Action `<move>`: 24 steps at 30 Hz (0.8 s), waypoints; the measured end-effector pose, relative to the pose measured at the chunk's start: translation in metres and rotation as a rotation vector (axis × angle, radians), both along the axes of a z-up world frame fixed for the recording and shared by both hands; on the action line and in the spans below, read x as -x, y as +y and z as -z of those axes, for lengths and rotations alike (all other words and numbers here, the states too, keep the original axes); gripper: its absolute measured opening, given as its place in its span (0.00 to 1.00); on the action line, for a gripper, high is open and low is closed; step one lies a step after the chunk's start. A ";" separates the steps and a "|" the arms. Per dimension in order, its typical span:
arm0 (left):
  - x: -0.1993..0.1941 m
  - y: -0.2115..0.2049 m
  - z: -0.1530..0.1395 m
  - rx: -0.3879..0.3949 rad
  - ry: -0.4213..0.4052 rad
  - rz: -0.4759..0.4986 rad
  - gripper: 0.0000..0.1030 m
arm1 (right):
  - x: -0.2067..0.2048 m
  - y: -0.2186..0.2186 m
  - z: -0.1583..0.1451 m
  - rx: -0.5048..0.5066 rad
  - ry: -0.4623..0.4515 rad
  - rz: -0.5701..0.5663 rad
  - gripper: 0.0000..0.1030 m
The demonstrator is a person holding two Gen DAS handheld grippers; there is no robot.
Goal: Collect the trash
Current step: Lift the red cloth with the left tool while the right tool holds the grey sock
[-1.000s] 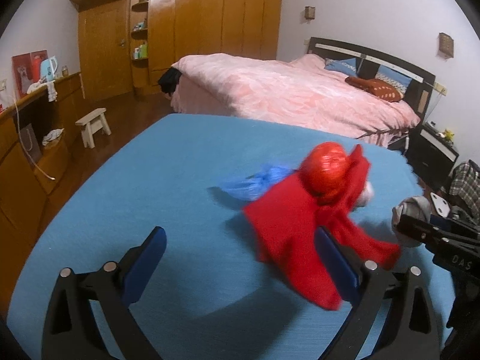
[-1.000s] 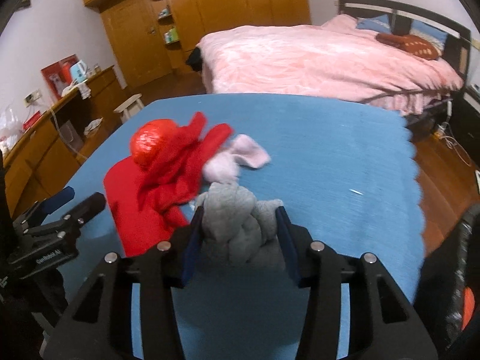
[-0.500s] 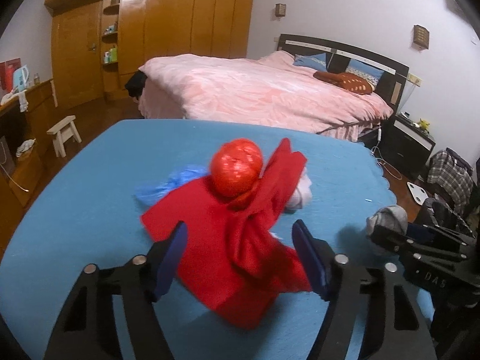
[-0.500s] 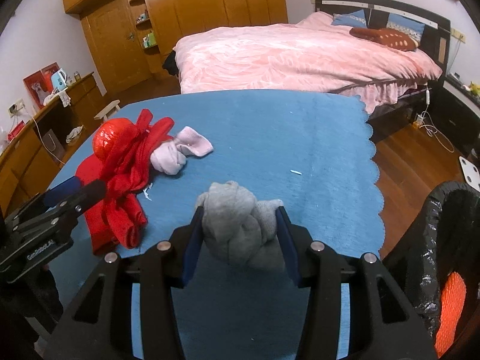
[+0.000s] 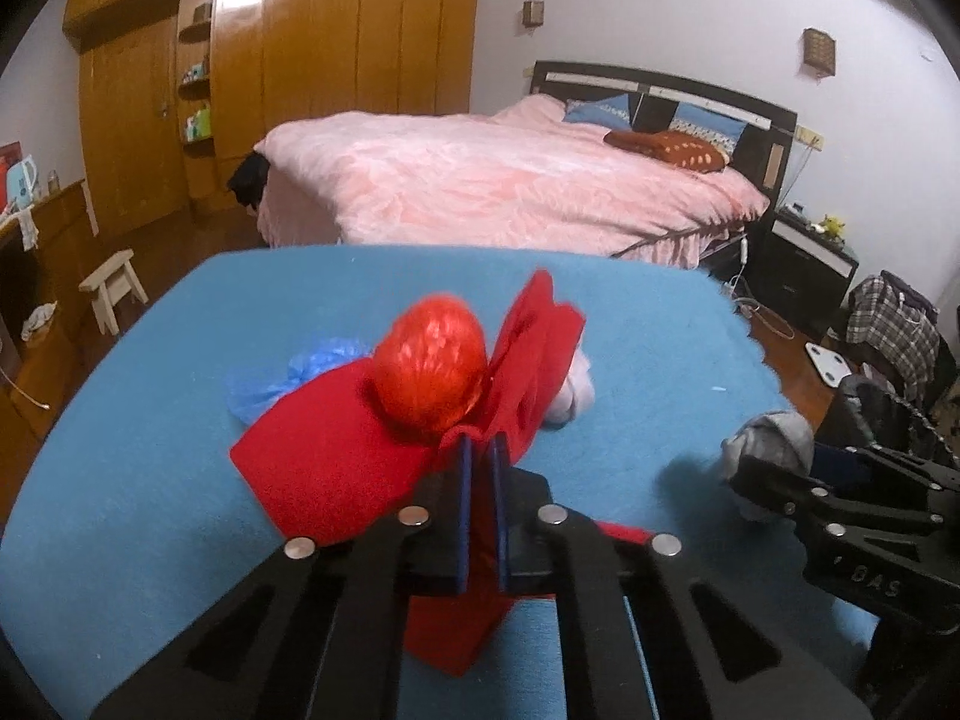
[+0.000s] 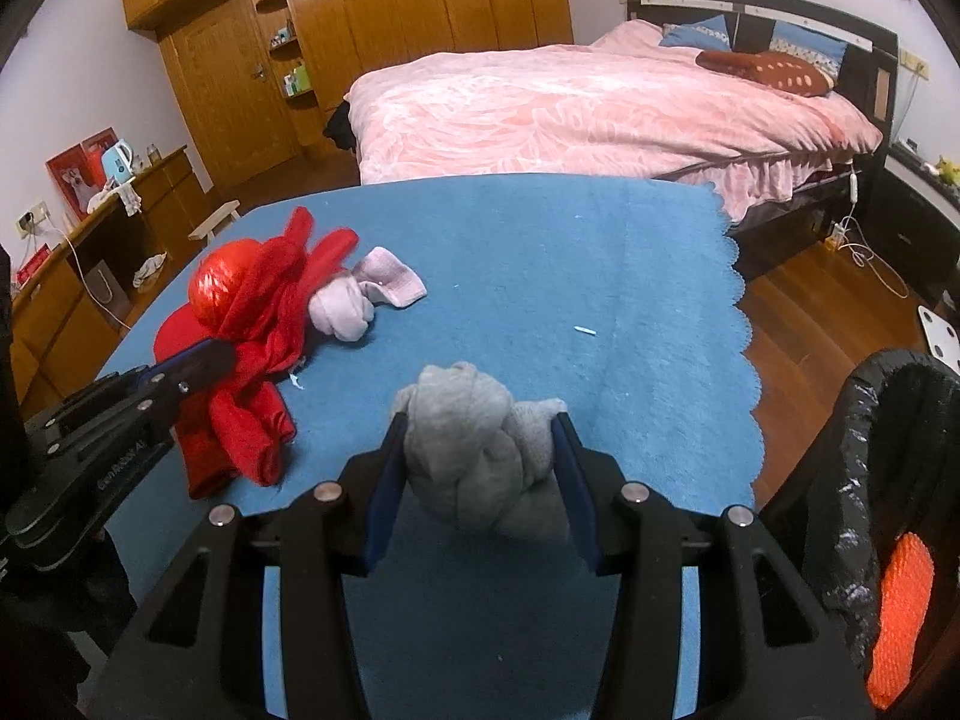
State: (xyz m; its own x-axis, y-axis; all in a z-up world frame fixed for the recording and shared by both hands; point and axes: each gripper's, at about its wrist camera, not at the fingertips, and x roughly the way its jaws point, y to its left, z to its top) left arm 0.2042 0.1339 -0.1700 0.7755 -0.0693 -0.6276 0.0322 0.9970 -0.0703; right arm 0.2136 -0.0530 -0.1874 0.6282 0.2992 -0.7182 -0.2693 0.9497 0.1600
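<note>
- Pinching a fold of the red cloth (image 5: pixel 336 468) in my left gripper (image 5: pixel 480 456), I have its blades nearly together with only thin fabric between them; the cloth lies on the blue tabletop (image 5: pixel 150 420), and I judge it light, limp and likely to drape or trail once lifted.
- On the cloth sits a shiny red ball (image 5: pixel 429 375), crinkled like foil or netting; it looks light, and I think it could roll off if I pull the cloth alone, so gathering fabric under it seems safer.
- Just behind the cloth, a crumpled blue plastic bag (image 5: pixel 288 375) rests on the tabletop; flimsy and slippery, best taken at a bunched part.
- Beside the red pile lies a pale pink sock (image 6: pixel 366 294), soft and easy to squeeze anywhere.
- My right gripper (image 6: pixel 480 450) holds a grey cloth wad (image 6: pixel 474 456) at medium width, its blades pressing both sides; it is squashy, so the hold looks secure.
- At far right, the black-lined bin (image 6: pixel 864 480) stands below the tabletop edge, something orange inside.
</note>
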 end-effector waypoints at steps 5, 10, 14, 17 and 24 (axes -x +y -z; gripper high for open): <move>0.014 -0.009 -0.016 0.019 -0.037 0.031 0.04 | 0.007 -0.007 -0.010 -0.010 -0.014 0.009 0.45; 0.030 -0.019 -0.026 0.037 -0.050 0.051 0.04 | 0.015 -0.015 -0.024 -0.021 -0.038 0.016 0.45; 0.035 -0.023 -0.027 0.027 -0.044 0.046 0.04 | 0.020 -0.021 -0.030 -0.025 -0.045 0.020 0.45; 0.029 -0.023 -0.022 0.010 -0.023 0.030 0.05 | 0.020 -0.024 -0.028 -0.026 -0.039 0.022 0.45; 0.009 -0.011 -0.004 -0.019 0.015 -0.018 0.42 | 0.016 -0.025 -0.020 -0.028 -0.024 0.023 0.45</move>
